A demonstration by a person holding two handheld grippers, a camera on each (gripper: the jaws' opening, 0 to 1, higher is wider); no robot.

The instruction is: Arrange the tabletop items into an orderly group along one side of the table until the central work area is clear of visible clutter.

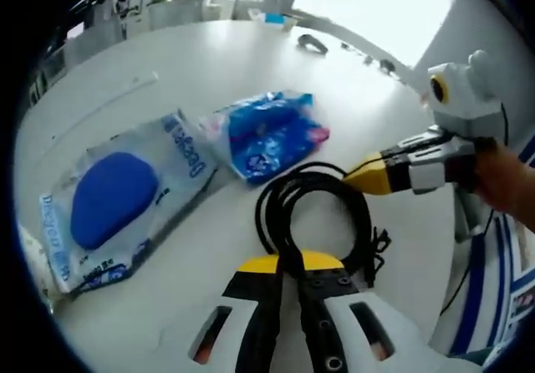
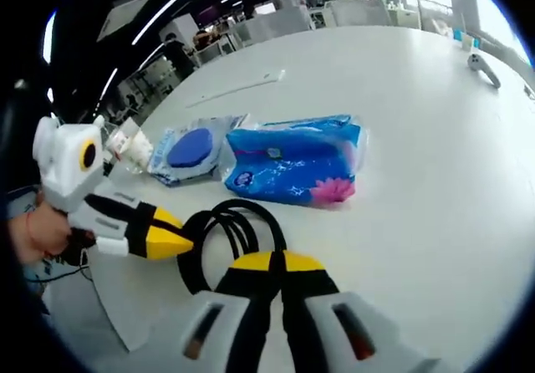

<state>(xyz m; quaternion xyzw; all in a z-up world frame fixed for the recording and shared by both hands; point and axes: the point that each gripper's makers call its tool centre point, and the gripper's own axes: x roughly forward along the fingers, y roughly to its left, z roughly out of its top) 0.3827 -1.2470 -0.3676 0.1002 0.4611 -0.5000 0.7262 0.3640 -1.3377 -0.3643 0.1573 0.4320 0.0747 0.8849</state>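
So my left gripper [image 1: 288, 264] has its jaws pinched together on the near edge of the coiled black cable [image 1: 313, 210], and in the right gripper view my right gripper [image 2: 272, 266] is clamped on that same coil [image 2: 226, 239] too, each gripper nosing in from the opposite side of the loop. The coil lies straight ahead of both sets of jaws, so neither hand is really nearer, I'd say. Just past it is the blue tissue pack [image 1: 272, 130], long side across my line, then the clear pouch with the blue pad [image 1: 117, 201] off to the left, and a small dark object [image 1: 312, 43] way out by the far edge of the white table [image 1: 209, 55].
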